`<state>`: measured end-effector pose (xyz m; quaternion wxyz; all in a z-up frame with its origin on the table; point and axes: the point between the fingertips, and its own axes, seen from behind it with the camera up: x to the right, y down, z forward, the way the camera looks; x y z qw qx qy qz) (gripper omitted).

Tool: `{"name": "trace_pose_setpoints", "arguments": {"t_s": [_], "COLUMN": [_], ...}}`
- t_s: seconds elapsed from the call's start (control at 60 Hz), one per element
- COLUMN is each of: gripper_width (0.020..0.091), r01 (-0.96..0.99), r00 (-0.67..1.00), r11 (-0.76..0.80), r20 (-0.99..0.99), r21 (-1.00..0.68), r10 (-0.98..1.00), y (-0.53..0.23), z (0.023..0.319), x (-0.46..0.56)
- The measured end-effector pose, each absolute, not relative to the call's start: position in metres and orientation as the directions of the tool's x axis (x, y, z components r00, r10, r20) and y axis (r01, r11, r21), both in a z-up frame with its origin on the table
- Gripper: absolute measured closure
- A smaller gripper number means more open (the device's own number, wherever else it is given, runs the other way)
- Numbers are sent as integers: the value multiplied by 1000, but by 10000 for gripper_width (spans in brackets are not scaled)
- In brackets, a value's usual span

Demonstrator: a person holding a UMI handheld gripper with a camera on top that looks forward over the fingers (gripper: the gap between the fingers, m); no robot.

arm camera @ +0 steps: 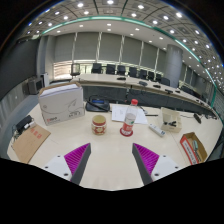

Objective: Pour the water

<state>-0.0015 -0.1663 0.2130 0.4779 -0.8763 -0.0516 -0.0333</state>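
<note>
Two fingers (112,158) spreading wide apart, gripping nothing, magenta pads (76,155) facing each other over bare tabletop. Hovering above the pale table (110,150), well short of the task's things.

Standing beyond the fingers, roughly centred between them: a clear bottle with a red cap (129,118), upright. Sitting just beside the bottle, on its left: a short jar (98,124) with a light lid. Resting to the bottle's right, a little apart: a pale cup (172,123), probably the vessel to pour into. Lying nearer the fingers than the bottle, on its right: a brown cardboard box (193,147). Lying on the bottle's far left: a flat brown carton (29,141), with a big white box (61,103) beyond it.

Judging the bottle as thin smooth plastic, cylindrical, light unless full, likely yielding under a hard squeeze and slippery if wet. Taking hold best at mid-body, below the cap, squarely across the round wall, firmly enough to stop it twisting while tilting. Unable to tell the water level, or whether the cap is loose.
</note>
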Motion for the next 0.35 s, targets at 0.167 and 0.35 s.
{"name": "trace_pose_setpoints", "arguments": {"t_s": [0.167,0.35], "gripper_width": [248,245], "r01": [103,128], "r00": [995,992], "r11": [-561,-540], "r20": [79,115], "r21": [-821,-832], "r10": [68,59], "y": [-223,-235], "z": [218,230], "x": [-15,-12]}}
